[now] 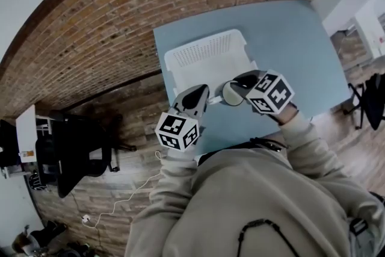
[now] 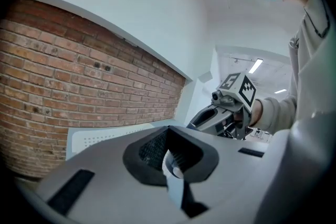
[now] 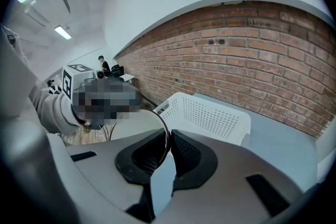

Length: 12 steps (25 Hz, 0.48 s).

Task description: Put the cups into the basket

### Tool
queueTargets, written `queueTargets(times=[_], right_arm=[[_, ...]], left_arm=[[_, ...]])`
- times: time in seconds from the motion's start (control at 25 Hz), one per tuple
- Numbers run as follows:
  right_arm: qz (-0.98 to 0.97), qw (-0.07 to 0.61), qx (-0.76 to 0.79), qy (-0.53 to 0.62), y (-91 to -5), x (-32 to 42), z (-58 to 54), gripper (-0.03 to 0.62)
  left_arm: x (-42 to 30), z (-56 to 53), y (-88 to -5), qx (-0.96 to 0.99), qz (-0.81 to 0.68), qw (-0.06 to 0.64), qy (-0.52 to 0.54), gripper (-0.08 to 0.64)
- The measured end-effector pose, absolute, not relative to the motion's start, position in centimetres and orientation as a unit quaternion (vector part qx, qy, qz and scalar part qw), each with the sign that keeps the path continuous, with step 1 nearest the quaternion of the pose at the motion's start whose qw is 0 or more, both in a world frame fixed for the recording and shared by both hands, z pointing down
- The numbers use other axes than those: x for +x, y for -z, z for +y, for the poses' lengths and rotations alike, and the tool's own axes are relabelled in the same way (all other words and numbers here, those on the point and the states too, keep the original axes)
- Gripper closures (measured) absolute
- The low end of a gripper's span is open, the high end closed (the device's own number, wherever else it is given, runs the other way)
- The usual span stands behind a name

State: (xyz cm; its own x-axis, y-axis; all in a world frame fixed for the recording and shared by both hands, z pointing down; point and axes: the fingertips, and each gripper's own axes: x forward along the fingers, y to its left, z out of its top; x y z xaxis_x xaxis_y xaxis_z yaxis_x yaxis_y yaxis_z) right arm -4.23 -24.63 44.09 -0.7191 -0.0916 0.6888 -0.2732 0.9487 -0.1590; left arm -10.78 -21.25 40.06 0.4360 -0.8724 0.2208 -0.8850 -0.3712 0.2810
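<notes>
A pale cup (image 1: 230,94) hangs in the air just in front of the white perforated basket (image 1: 207,57), between both grippers. My right gripper (image 1: 239,85) is shut on the cup's thin rim (image 3: 166,136), one jaw inside the cup and one outside. My left gripper (image 1: 208,99) is shut on a white piece (image 2: 174,171) that sticks out from the cup's side, apparently its handle. In the left gripper view the right gripper (image 2: 220,113) shows straight ahead, with the basket's wall (image 2: 105,139) to the left. The basket (image 3: 207,115) looks empty in the head view.
The basket stands on a light blue table (image 1: 289,39) against a brick wall (image 1: 120,15). A black chair (image 1: 72,153) and a cable on the floor lie to the left. The person's sleeves and torso fill the lower head view.
</notes>
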Motion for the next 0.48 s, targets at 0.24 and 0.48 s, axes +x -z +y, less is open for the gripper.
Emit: queueTargets(times=[0.24, 0.48], right_arm=[[-0.925, 0.353, 0.086, -0.110, -42.2, -5.3, -25.1, 0.548], [-0.925, 0.353, 0.088, -0.112, -41.7, -4.5, -26.3, 0.548]], left_arm=[[-11.3, -22.7, -37.8, 0.817, -0.554, 0.163, -0.014, 0.563], [-13.0, -22.5, -37.5, 0.807, -0.566, 0.171, 0.005, 0.563]])
